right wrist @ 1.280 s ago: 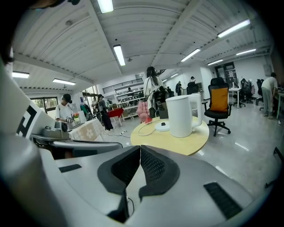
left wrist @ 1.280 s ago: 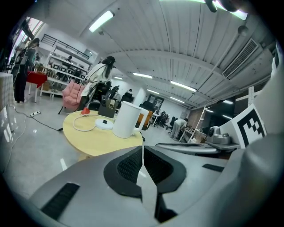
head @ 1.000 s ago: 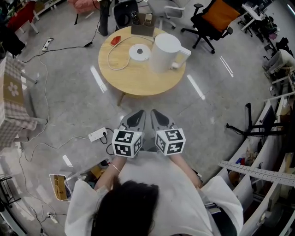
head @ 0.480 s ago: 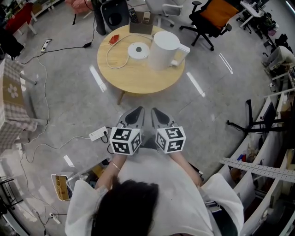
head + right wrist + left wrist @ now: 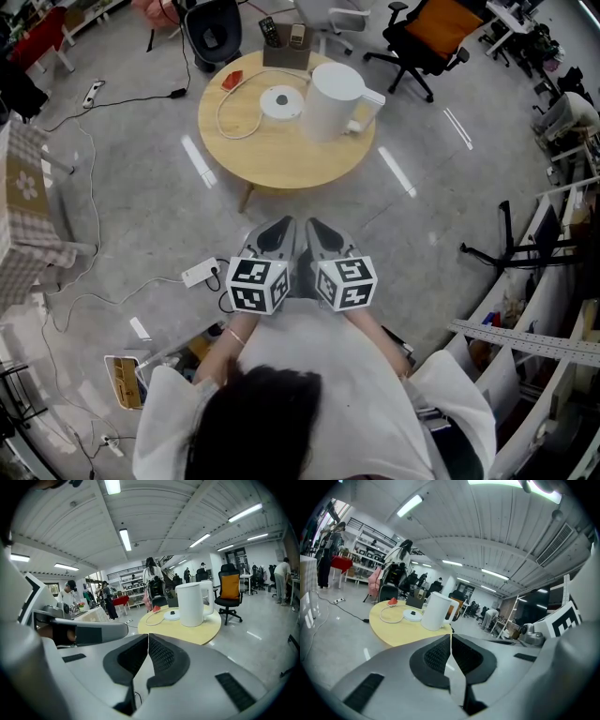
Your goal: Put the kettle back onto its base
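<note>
Left grey gripper (image 5: 279, 230): jaws pressed together, empty. Right grey gripper (image 5: 315, 231), just beside it: jaws likewise closed on nothing. Well beyond both, on the round pale wooden table (image 5: 281, 157), the white disc-shaped base (image 5: 282, 103) lies bare; the white cylindrical kettle (image 5: 335, 101) stands upright just right of it.

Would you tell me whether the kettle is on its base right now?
Off: the kettle stands upright on the table beside the bare round base.
</note>
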Demonstrator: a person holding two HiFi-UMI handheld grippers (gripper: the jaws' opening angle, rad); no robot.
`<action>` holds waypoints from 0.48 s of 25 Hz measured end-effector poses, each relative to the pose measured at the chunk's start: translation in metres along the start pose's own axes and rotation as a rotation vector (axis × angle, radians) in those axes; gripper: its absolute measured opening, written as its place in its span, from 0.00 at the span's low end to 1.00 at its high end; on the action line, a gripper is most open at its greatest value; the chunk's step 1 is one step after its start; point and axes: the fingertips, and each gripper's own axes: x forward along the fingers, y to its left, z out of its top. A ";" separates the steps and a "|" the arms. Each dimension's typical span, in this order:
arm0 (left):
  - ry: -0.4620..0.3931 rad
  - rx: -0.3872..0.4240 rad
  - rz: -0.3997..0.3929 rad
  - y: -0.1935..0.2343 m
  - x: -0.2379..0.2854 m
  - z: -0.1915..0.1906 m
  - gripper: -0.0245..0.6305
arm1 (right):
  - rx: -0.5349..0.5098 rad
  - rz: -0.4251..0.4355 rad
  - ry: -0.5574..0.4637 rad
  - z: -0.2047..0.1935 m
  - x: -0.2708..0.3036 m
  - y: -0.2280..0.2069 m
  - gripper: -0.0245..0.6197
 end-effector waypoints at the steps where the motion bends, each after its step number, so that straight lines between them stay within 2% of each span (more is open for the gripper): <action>1: -0.001 0.000 -0.001 0.000 0.000 0.000 0.09 | -0.004 0.002 -0.001 0.000 0.000 0.001 0.08; 12: 0.013 0.007 0.009 -0.004 0.007 -0.005 0.09 | 0.016 -0.002 -0.008 -0.003 -0.003 -0.007 0.08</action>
